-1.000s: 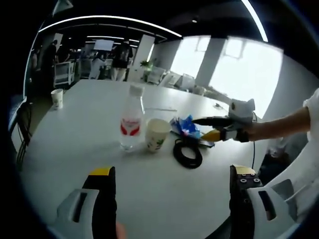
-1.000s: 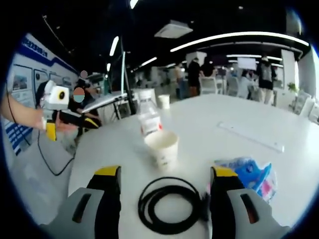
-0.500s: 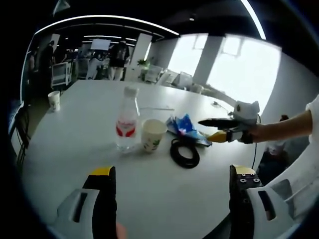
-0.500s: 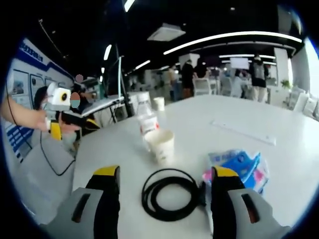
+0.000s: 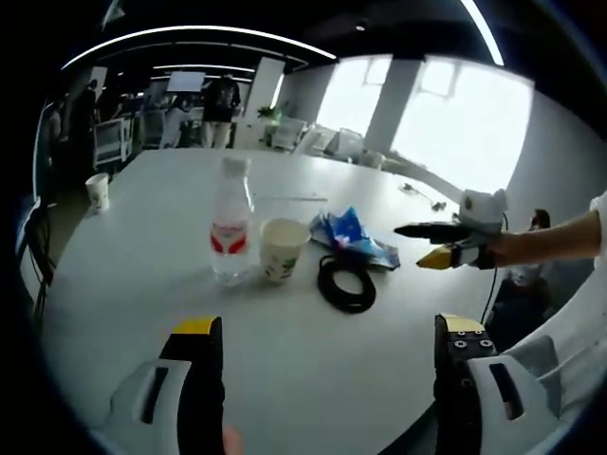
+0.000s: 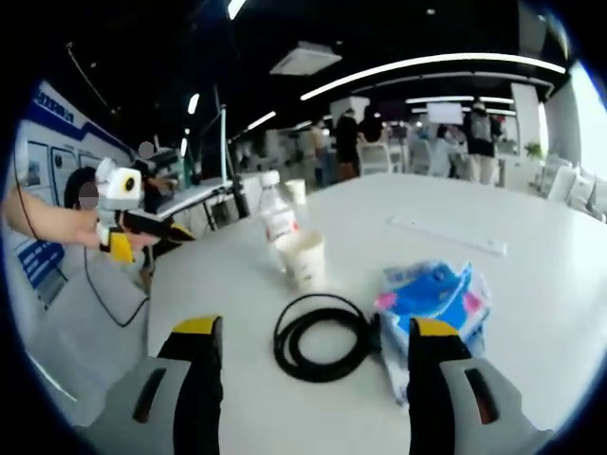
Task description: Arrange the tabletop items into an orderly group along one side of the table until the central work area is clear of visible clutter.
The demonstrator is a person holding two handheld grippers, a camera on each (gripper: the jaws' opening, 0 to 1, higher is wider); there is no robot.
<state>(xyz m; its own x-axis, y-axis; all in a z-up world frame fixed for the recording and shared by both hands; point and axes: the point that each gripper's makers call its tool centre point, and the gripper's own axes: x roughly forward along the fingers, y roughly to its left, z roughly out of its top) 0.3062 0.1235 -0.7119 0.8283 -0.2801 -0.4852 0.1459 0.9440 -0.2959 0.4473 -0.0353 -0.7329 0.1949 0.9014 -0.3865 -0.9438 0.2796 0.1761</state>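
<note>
A clear water bottle [image 5: 230, 223] with a red label, a paper cup [image 5: 282, 250], a coiled black cable [image 5: 344, 282] and a blue packet [image 5: 349, 235] cluster mid-table. My left gripper [image 5: 327, 327] is open, well short of them, holding nothing. From the right, my right gripper [image 5: 432, 245] hovers open beside the packet, apart from it. In the right gripper view, my right gripper [image 6: 316, 328] stands open just before the cable [image 6: 321, 336]. The packet [image 6: 432, 294] is at right, with the cup [image 6: 302, 259] and bottle [image 6: 277, 220] behind. The left gripper [image 6: 119, 223] shows at far left.
A second paper cup [image 5: 97, 190] stands near the table's far edge, also seen as a small cup [image 6: 297, 191]. A thin white strip [image 6: 446, 235] lies flat on the white table [image 5: 142, 284]. People and office furniture fill the background.
Both views have drawn back a little from the cluster. The right gripper has moved away from the packet, toward the table edge. The items have not moved.
</note>
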